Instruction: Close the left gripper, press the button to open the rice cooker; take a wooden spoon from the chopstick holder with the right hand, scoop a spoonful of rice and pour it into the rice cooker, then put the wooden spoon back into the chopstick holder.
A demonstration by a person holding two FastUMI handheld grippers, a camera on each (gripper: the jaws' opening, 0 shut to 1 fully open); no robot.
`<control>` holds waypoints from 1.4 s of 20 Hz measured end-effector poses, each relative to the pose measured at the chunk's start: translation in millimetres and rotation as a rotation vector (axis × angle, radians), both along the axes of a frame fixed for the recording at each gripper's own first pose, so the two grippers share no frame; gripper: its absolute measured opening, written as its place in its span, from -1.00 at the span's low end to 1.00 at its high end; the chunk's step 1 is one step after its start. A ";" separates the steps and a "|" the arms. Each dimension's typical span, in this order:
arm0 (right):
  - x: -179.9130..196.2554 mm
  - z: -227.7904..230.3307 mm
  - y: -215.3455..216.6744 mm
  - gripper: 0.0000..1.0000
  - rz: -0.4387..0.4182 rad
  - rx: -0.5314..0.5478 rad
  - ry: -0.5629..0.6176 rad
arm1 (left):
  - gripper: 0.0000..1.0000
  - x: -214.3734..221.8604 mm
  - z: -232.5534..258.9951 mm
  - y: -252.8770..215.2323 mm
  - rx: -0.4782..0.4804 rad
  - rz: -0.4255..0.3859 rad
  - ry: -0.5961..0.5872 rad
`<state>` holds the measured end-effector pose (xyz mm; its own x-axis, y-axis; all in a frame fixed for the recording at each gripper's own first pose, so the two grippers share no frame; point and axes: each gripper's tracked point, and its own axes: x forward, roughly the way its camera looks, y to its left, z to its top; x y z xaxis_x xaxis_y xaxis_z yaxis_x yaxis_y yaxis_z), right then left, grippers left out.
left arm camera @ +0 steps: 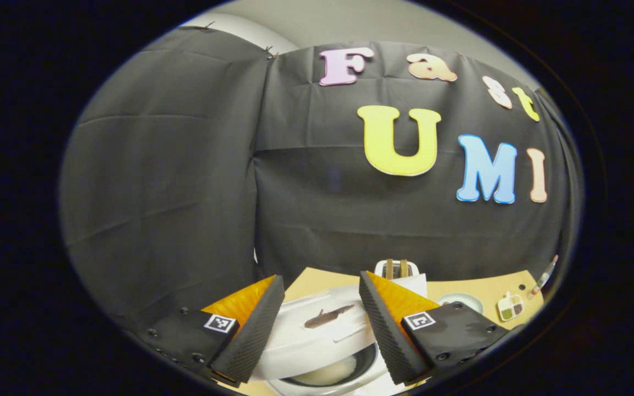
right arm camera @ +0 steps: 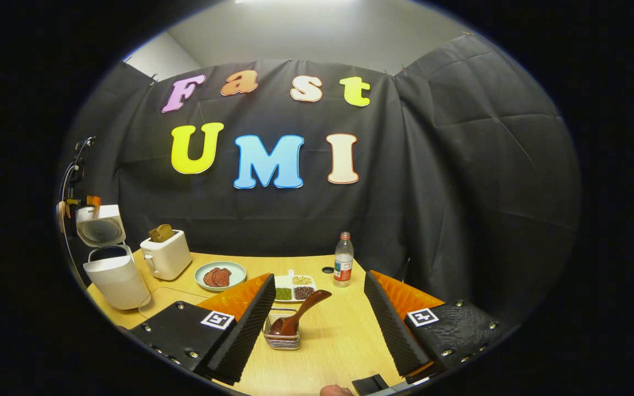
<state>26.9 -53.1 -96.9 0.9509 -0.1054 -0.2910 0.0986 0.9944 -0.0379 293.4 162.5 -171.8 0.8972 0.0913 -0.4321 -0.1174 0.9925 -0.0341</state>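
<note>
We see the wooden worktop [right arm camera: 339, 335] before the black cloth wall. At its far left corner stands the white rice cooker [right arm camera: 114, 275] with its lid [right arm camera: 99, 226] raised; in the left gripper view the open lid [left arm camera: 322, 330] and the inner pot [left arm camera: 331, 374] lie just below the fingers. Beside the cooker, along the back edge, stands a white toaster [right arm camera: 165, 254] with bread, then a plate [right arm camera: 220, 275] with dark red slices, a divided tray of beans [right arm camera: 295, 287] and a plastic bottle [right arm camera: 343, 259]. Near the front edge sits the chopstick holder [right arm camera: 282, 333] with the wooden spoon [right arm camera: 299, 311] leaning in it. The left gripper [left arm camera: 321, 324] is wide open and holds nothing. The right gripper [right arm camera: 317, 324] is also wide open, empty, with the holder between its fingers but apart from them.
</note>
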 end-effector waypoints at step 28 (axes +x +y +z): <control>0.1 -15.0 -18.8 0.97 0.025 0.015 0.033 | 0.99 -76.6 -132.3 -51.9 0.020 -0.055 0.232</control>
<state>27.1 -71.9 -111.9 0.9432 -0.0770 -0.3233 0.0726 0.9970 -0.0257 216.7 110.6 -304.1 0.7778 0.0561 -0.6260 -0.0658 0.9978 0.0076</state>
